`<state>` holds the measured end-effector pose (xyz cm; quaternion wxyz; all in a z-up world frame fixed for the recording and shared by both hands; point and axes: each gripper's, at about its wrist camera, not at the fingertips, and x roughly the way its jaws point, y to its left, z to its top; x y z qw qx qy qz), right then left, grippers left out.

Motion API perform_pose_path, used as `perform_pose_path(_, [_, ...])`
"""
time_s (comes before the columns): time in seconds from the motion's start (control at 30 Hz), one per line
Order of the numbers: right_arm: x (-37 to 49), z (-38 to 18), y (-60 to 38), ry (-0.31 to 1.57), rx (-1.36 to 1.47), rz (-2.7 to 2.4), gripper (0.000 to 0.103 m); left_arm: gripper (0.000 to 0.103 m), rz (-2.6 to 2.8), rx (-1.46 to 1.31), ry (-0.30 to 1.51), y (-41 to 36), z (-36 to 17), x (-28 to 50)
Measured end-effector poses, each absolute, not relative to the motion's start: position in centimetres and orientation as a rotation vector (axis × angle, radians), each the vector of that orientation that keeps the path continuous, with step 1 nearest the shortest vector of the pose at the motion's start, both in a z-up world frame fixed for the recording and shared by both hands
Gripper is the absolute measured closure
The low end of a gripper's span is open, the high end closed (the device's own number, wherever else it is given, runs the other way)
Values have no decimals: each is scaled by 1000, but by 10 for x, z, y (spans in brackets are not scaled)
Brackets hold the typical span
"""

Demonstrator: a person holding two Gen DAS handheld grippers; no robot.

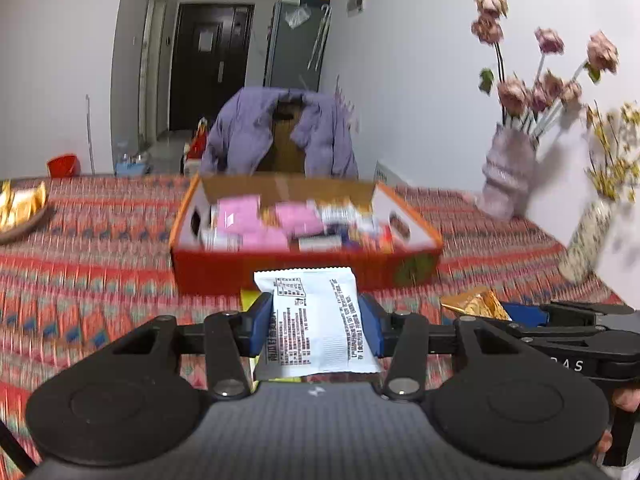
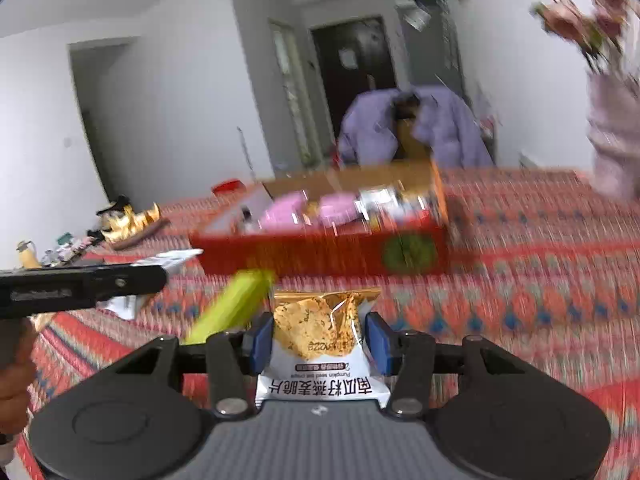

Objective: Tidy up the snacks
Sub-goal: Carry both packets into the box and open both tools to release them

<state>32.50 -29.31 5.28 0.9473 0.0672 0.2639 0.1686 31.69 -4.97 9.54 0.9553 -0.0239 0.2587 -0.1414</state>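
My left gripper (image 1: 316, 320) is shut on a white snack packet (image 1: 316, 320), printed back side up, held above the patterned tablecloth just in front of the red cardboard box (image 1: 304, 270). The box holds pink packets (image 1: 240, 216) and several other snacks. My right gripper (image 2: 320, 340) is shut on a gold-and-white crisp packet (image 2: 320, 332), to the right of the left gripper and short of the same box (image 2: 320, 256). The right gripper with its gold packet (image 1: 476, 304) also shows in the left wrist view. The left gripper's arm (image 2: 80, 286) shows in the right wrist view.
A yellow-green packet (image 2: 232, 308) lies on the cloth before the box. A plate of gold snacks (image 1: 20, 208) sits at the far left. Two vases of flowers (image 1: 508, 176) stand at the right by the wall. A chair with a purple jacket (image 1: 280, 132) stands behind the table.
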Motion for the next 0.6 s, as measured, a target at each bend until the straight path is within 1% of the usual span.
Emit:
perform_pose_path(0.13, [389, 74, -290, 512, 129, 372, 55, 55, -310, -69, 452, -52, 123, 355])
perform_pose_path(0.27, [458, 68, -287, 559, 215, 399, 55, 56, -278, -75, 418, -54, 135, 401])
perform_pose_path(0.4, [506, 45, -279, 618, 263, 388, 53, 55, -265, -88, 448, -58, 126, 446])
perform_pose_path(0.47, [517, 34, -276, 641, 256, 358, 51, 56, -264, -86, 488, -62, 115, 470])
perform_pose_path(0.5, [522, 29, -276, 654, 261, 363, 45, 56, -269, -87, 503, -64, 110, 479])
perform_pose_path(0.6, [518, 24, -286, 639, 292, 344, 41, 55, -296, -93, 559, -71, 91, 505])
